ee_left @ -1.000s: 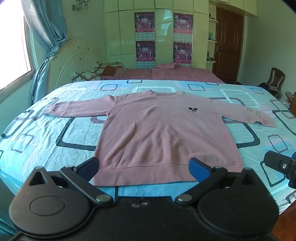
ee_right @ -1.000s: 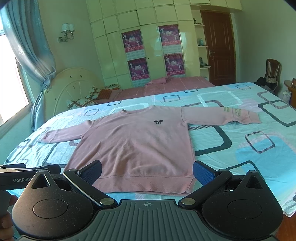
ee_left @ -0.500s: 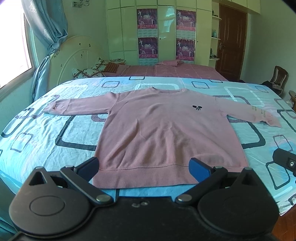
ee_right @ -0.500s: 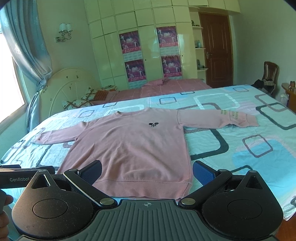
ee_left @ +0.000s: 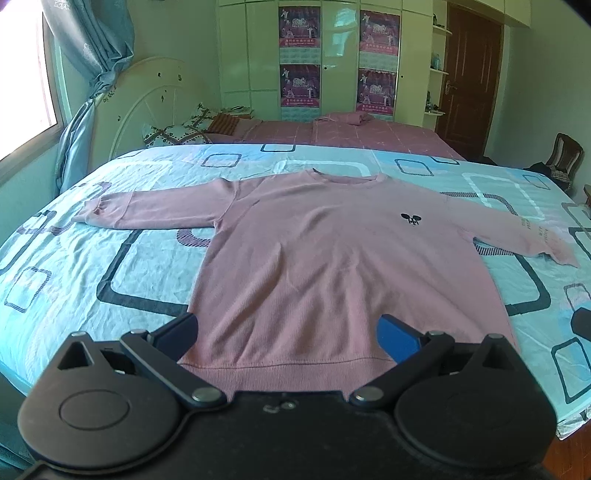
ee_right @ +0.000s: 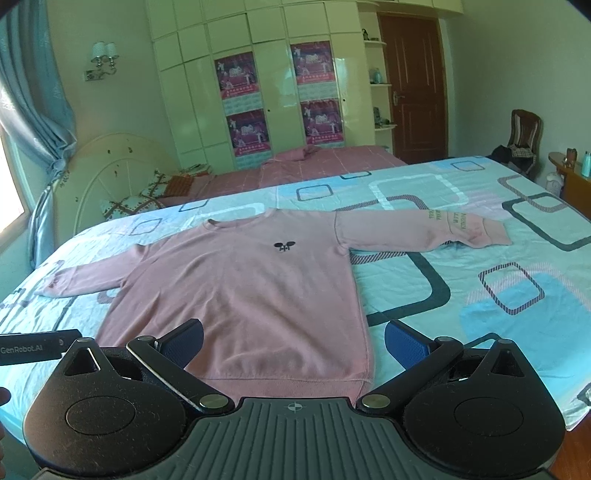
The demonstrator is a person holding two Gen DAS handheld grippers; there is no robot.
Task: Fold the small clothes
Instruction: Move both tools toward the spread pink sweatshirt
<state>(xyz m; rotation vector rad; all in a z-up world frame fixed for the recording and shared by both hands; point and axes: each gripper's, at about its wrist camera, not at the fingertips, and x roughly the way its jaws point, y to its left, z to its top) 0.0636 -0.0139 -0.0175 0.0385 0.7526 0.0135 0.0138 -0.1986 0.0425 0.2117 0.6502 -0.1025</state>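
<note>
A: Start at the left. What is around the bed [ee_left: 122, 258]?

B: A blue curtain [ee_left: 92, 44] hangs by the window on the far left, with a white round headboard [ee_left: 147, 96] beside it and patterned pillows [ee_left: 173, 133] at its foot. Behind stands a pale wardrobe [ee_left: 255, 48] with four posters [ee_left: 299, 22] on its doors, then a brown door [ee_left: 469, 74], and a wooden chair [ee_left: 565, 158] on the right with dark things piled on it.

A: And the sweater?

B: The pink sweater [ee_left: 332, 258] lies flat, front up, on the blue patterned bedspread, both sleeves stretched out to the sides, hem towards the cameras. A small black emblem [ee_left: 410, 219] sits on the chest.

A: The left gripper [ee_left: 286, 332]?

B: Spread wide and holding nothing; it sits over the hem, one finger near the sweater's left edge, the other above the lower right part.

A: The right gripper [ee_right: 293, 343]?

B: Also wide apart and holding nothing. Its left finger is over the hem, its right finger over bare bedspread just past the sweater's right side seam. The other tool's handle [ee_right: 37, 347] pokes in at the left edge of that view

A: Anything in the way?

B: Nothing lies on the sweater; a second bed with a pink cover [ee_right: 314, 162] sits behind
</note>
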